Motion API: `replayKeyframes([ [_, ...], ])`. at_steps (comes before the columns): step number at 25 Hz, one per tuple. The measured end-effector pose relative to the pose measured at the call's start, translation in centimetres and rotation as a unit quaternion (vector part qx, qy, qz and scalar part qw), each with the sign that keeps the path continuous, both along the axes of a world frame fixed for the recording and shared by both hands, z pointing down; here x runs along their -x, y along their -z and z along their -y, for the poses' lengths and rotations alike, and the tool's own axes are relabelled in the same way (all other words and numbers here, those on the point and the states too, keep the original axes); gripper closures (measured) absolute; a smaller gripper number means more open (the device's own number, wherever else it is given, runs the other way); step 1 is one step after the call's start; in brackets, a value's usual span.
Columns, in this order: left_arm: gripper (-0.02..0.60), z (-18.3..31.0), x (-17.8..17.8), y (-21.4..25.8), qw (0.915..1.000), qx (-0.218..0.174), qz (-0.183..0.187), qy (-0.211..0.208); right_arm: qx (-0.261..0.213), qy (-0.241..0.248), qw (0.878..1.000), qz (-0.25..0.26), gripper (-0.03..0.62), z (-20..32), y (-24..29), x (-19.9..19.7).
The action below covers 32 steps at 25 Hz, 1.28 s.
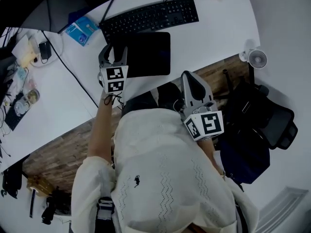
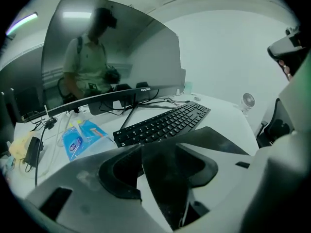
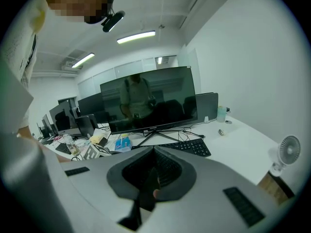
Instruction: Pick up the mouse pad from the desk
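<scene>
The flat black rectangular mouse pad (image 1: 148, 54) is seen lying on the white bench (image 1: 214, 38), not yet lifted, so the whole pickup is left. The left hand-held gripper (image 1: 114, 53), jaws wide apart and gripping nothing, is held at its 9 o'clock edge. The right hand-held gripper (image 1: 191, 79), at 5 o'clock, is closed and empty. Lettering on the wide dark monitor (image 2: 112, 57) cannot be read.

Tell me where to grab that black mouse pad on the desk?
Take the thin black rectangular mouse pad by its left edge, coming in low from the left. It lies flat on the white desk, so only an edge fits between fingers, and the black keyboard crowds its far side. The open left gripper sits right there.
</scene>
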State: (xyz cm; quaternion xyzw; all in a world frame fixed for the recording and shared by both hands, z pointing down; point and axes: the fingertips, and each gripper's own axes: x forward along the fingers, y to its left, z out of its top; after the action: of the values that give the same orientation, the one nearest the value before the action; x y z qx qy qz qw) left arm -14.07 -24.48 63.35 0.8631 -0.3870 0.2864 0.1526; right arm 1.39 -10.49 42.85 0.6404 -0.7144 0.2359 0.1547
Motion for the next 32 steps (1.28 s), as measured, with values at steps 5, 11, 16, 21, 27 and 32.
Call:
replayKeyframes([
  [5,0.365,0.5,-0.3,-1.1,0.9999,0.013,0.002,-0.004,0.008,-0.008,1.0,0.0,0.591,0.1,-0.4,-0.1],
  [11,0.354,1.3,-0.3,-1.9,0.9998,0.018,0.008,-0.007,0.015,-0.008,1.0,0.0,0.591,0.4,-1.0,0.3],
  [16,0.341,1.8,-0.4,-2.7,0.9994,0.027,0.014,-0.018,0.019,-0.015,1.0,-0.002,0.591,0.4,-1.4,0.1],
  [21,0.334,1.9,-0.6,-3.2,0.999,0.034,0.016,-0.025,0.023,-0.018,1.0,-0.011,0.591,0.3,-1.6,-0.1],
  [27,0.333,2.2,-0.8,-3.3,0.999,0.037,0.011,-0.021,0.025,-0.02,0.999,-0.01,0.591,0.3,-1.7,0.0],
  [32,0.333,2.4,-1.0,-3.6,0.999,0.038,0.014,-0.018,0.029,-0.021,0.999,-0.01,0.591,0.3,-1.9,-0.1],
])
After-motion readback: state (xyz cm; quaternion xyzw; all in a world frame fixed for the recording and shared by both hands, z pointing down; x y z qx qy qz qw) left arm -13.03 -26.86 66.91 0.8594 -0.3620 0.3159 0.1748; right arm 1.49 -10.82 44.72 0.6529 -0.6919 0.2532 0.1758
